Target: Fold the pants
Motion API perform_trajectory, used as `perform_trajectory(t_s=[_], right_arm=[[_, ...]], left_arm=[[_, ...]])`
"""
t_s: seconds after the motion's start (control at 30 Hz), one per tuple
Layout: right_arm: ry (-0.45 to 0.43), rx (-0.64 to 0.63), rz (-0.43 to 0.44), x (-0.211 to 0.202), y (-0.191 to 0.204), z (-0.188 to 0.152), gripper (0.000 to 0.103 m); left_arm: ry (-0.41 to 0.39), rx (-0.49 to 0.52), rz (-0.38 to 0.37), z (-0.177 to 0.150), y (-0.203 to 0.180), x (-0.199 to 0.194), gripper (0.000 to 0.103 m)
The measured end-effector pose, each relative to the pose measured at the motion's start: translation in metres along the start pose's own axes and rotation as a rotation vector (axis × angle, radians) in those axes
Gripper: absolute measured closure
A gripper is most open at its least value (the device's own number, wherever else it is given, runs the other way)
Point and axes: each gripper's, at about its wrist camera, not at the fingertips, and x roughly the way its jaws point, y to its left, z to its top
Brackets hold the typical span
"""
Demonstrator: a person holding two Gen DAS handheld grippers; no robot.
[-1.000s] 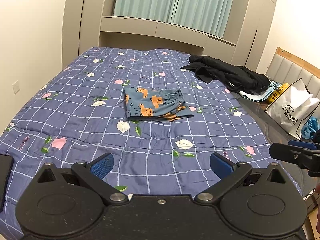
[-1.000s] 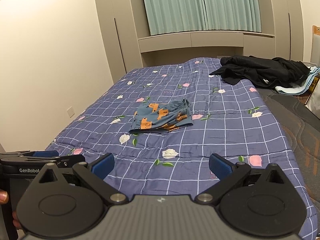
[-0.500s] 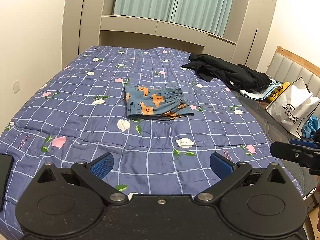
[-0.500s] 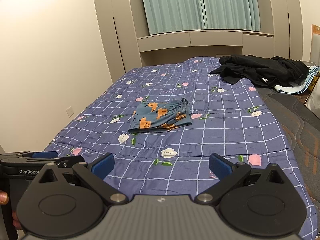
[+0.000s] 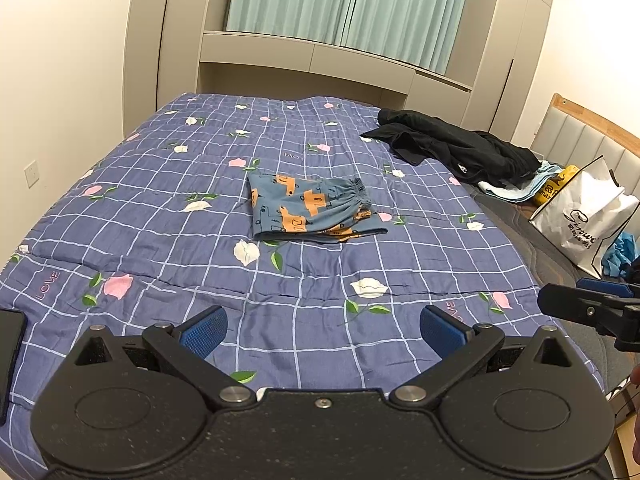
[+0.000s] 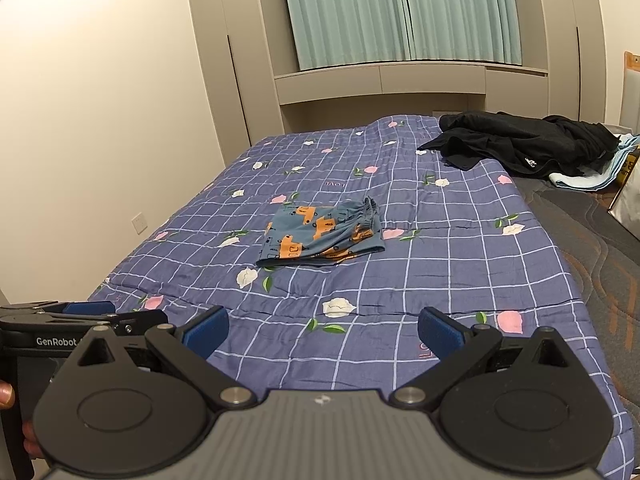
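A: Bedroom; blue grid-checked floral quilt (image 5: 168, 216) spread on the bed. Pants?

B: Small blue cotton pants with orange print (image 5: 310, 210) lie folded mid-quilt, well apart from both tools.

A: Tools?

B: Left gripper (image 5: 320, 330) and right gripper (image 6: 322, 330) are held wide, nothing gripped.

The folded blue pants with orange print (image 5: 312, 210) lie mid-bed on the blue checked floral quilt (image 5: 168, 216), with bare quilt on every side of them. Beyond the pants to the right, a heap of black clothing (image 5: 452, 148) covers the far corner. Right of the pants, well apart, a white paper bag (image 5: 584, 216) stands at the bed's edge.
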Motion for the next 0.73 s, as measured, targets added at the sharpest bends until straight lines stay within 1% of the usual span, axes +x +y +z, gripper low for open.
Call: perform_trajectory(t_s=[0.27,0.37,0.47,0.53,0.6,0.67,0.73], right_arm=[[-0.003,0.0,-0.002,-0.0003,-0.0001,0.0008,0.0],[-0.005,-0.002,-0.002,-0.0007,0.0008,0.0016,0.0],[-0.006,-0.005,-0.002,-0.0005,0.0017,0.0019,0.0],[-0.006,-0.006,-0.003,0.0,0.0019,0.0024,0.0],[-0.006,-0.004,-0.003,0.0003,0.0018,0.0024,0.0],[-0.005,-0.001,-0.004,0.0015,0.0006,0.0021,0.0],[0.0,0.002,-0.005,0.0046,-0.001,0.0014,0.0]], left_arm=[[-0.003,-0.003,-0.001,0.0011,-0.0001,-0.0009,0.001],[-0.003,-0.022,-0.002,0.0018,0.0022,-0.0013,0.001],[-0.015,-0.028,0.0,0.0006,0.0031,-0.0031,0.001],[-0.041,-0.025,0.007,-0.0013,0.0029,-0.0058,0.001],[-0.05,-0.024,-0.008,-0.002,0.0031,-0.0061,0.001],[-0.063,-0.042,-0.039,-0.0019,0.0058,-0.0049,0.001],[-0.067,-0.051,-0.057,-0.0025,0.0079,0.0016,0.001]])
